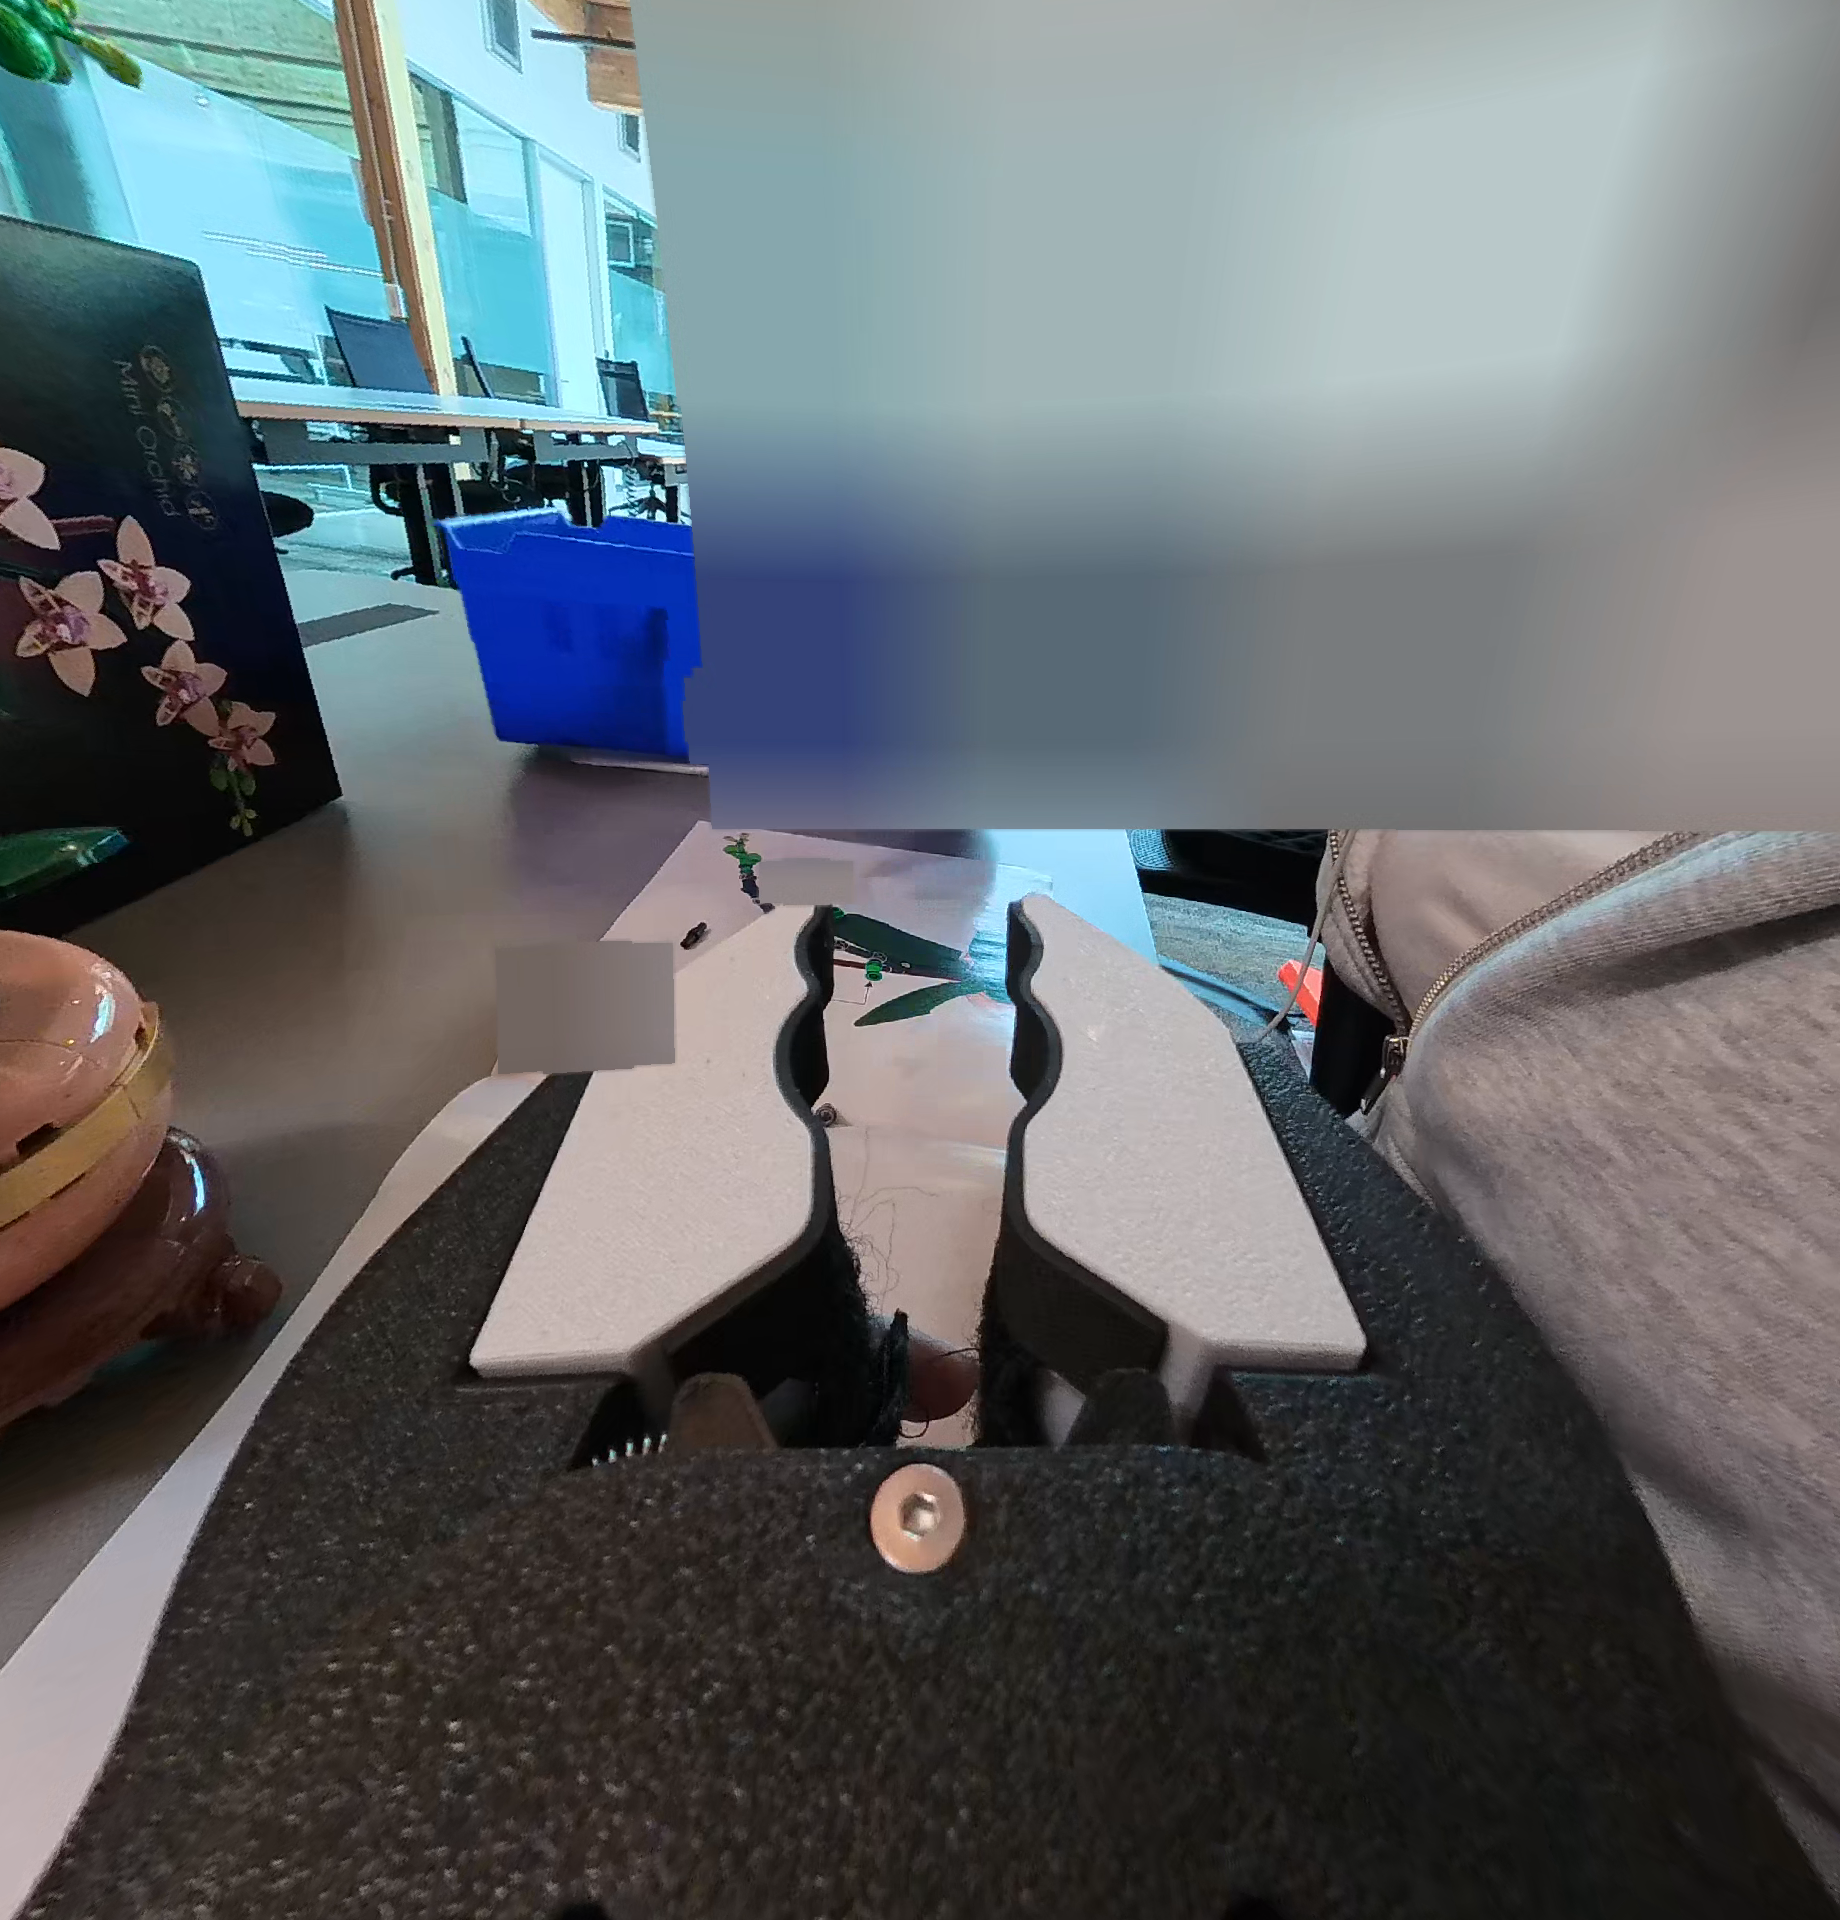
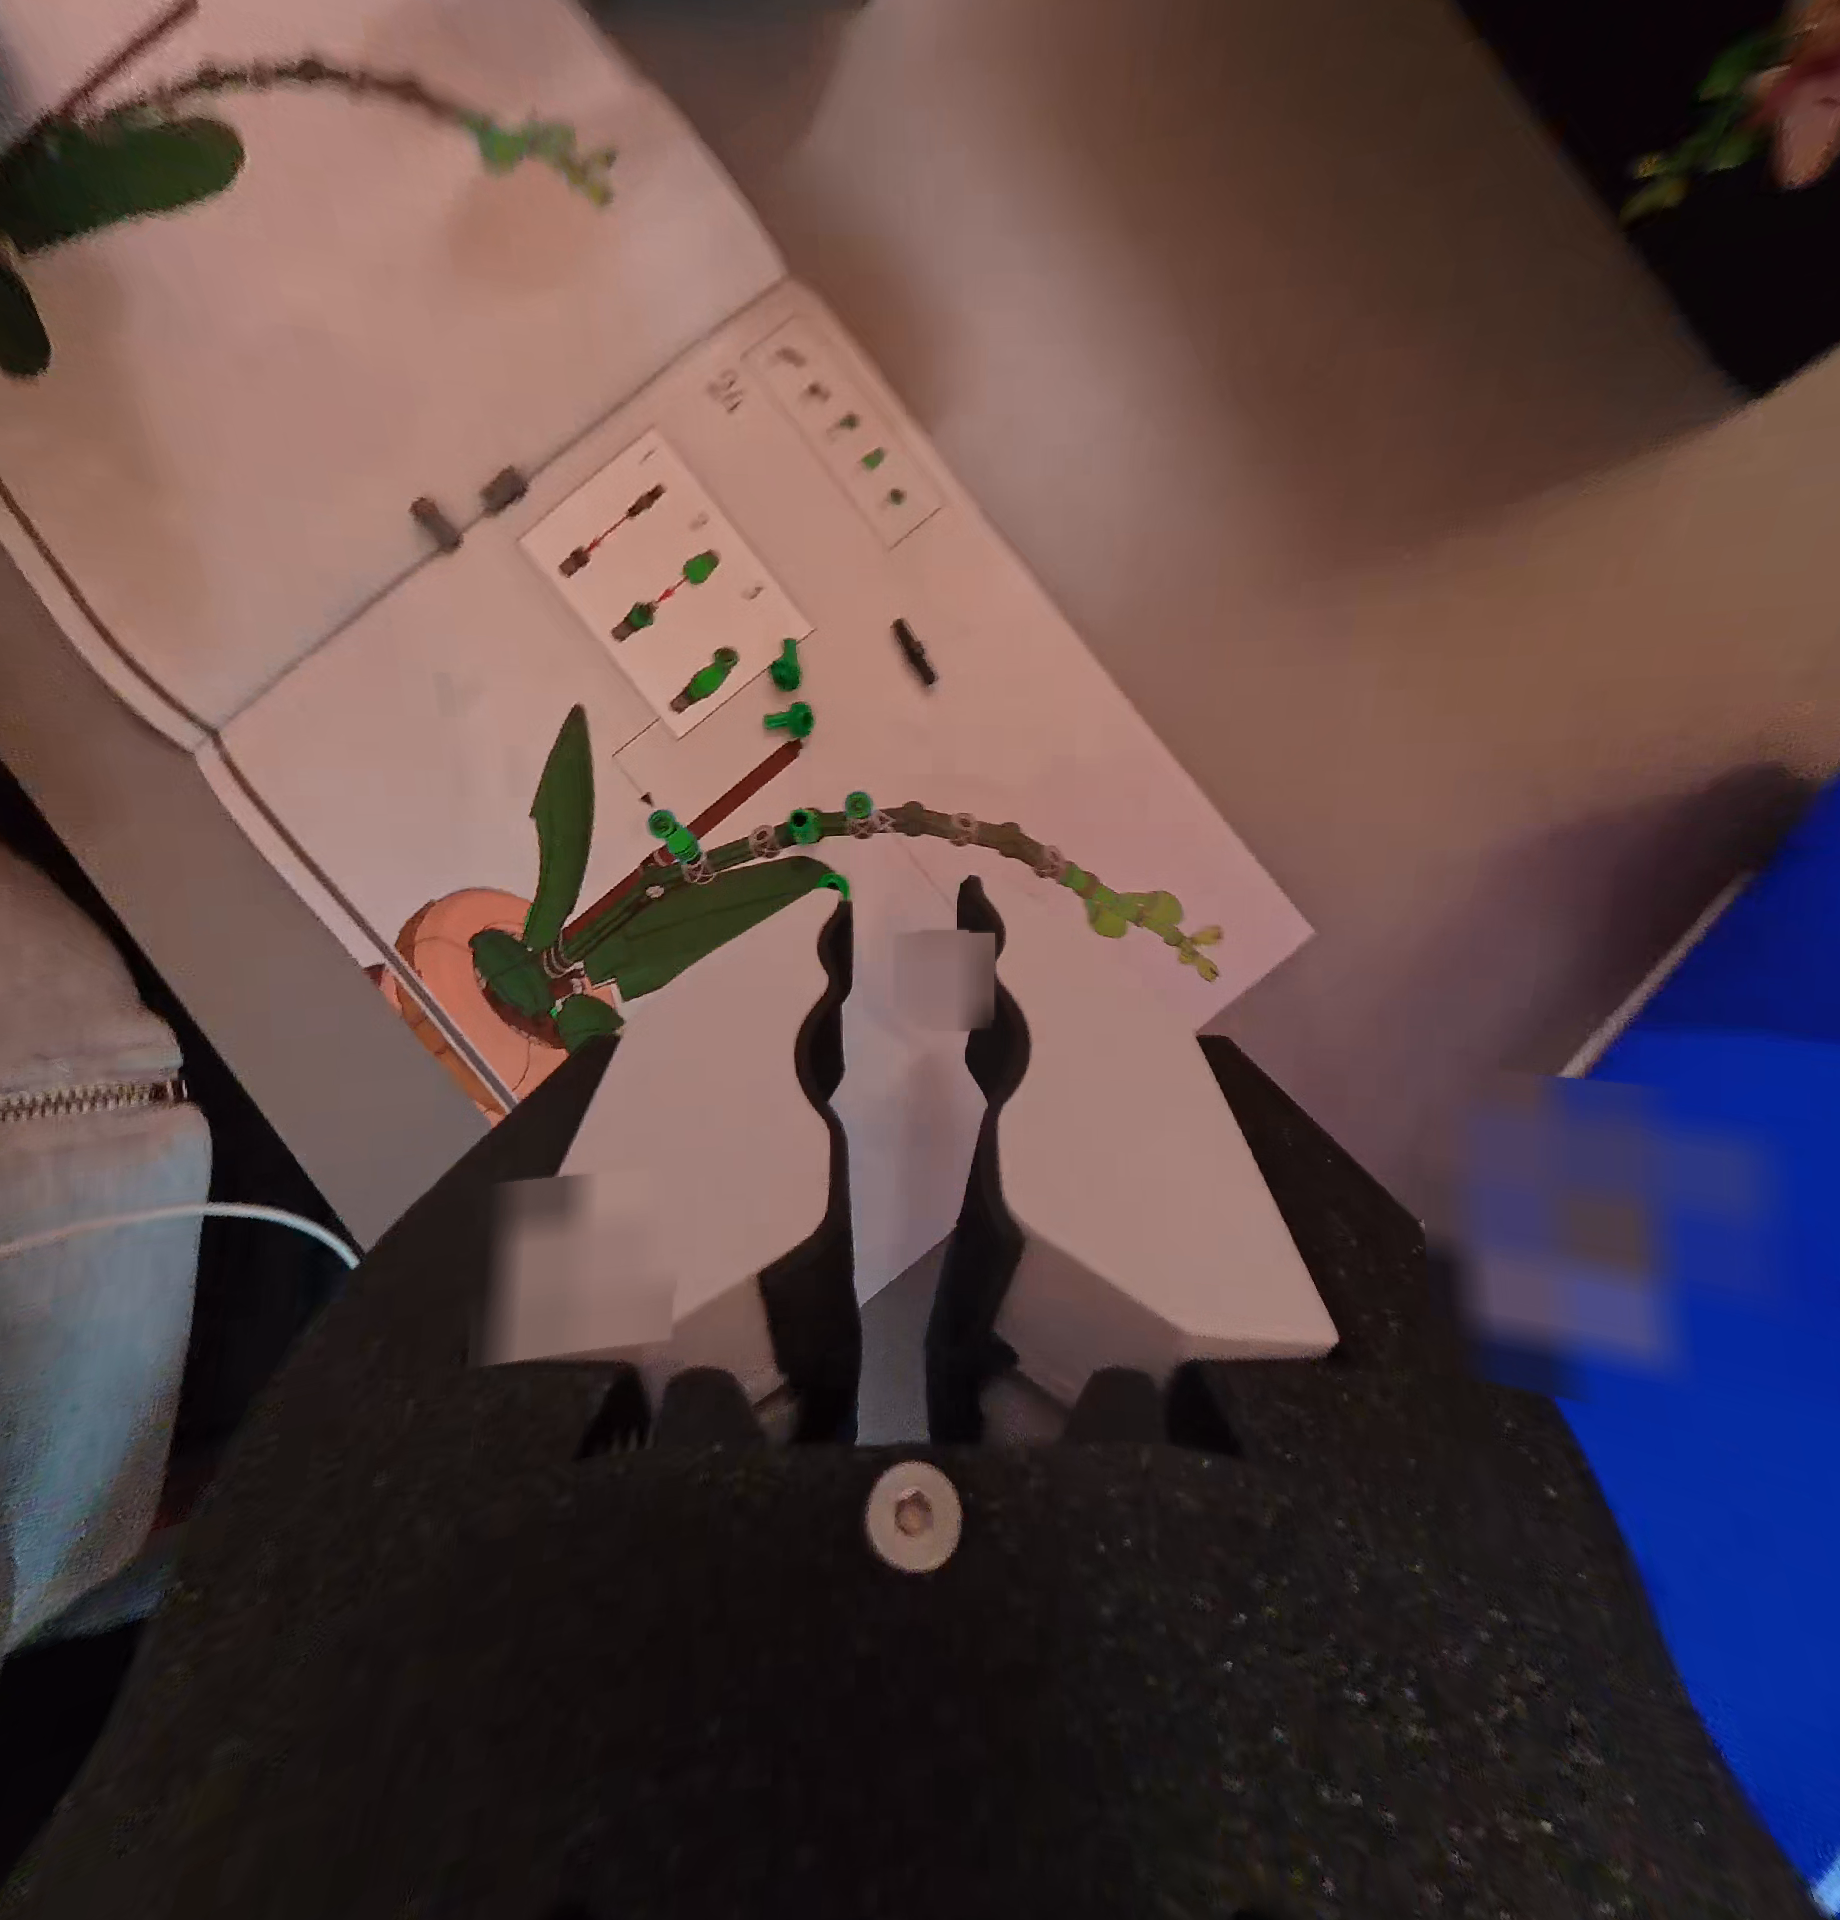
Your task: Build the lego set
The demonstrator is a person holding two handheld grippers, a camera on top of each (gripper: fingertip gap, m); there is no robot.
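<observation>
My left gripper [image 1: 916, 914] is open with nothing between its pads. It hovers low over an open instruction booklet [image 1: 916, 1081] with a printed plant picture. A small black pin [image 1: 694, 932] lies on the page ahead to the left. My right gripper [image 2: 905, 894] is open over the same booklet [image 2: 1051, 727], with only the page showing between its pads. A small green piece [image 2: 833, 885] sits right at its left fingertip, outside the gap. Two loose green pieces [image 2: 788, 691] and a black pin [image 2: 914, 651] lie on the page farther ahead.
A pink pot on a brown base [image 1: 43, 1143] stands at the left, with a dark box with printed orchids [image 1: 116, 582] behind it. A blue bin [image 1: 573, 634] stands farther back and also shows in the right wrist view [image 2: 1747, 1195]. A person's grey zipped sleeve [image 1: 1622, 1195] is at the right. Two grey pieces [image 2: 469, 504] lie on the booklet. Left tips to right tips: about 20 centimetres. The right tips stand about 7 centimetres off the black pin [image 2: 914, 651].
</observation>
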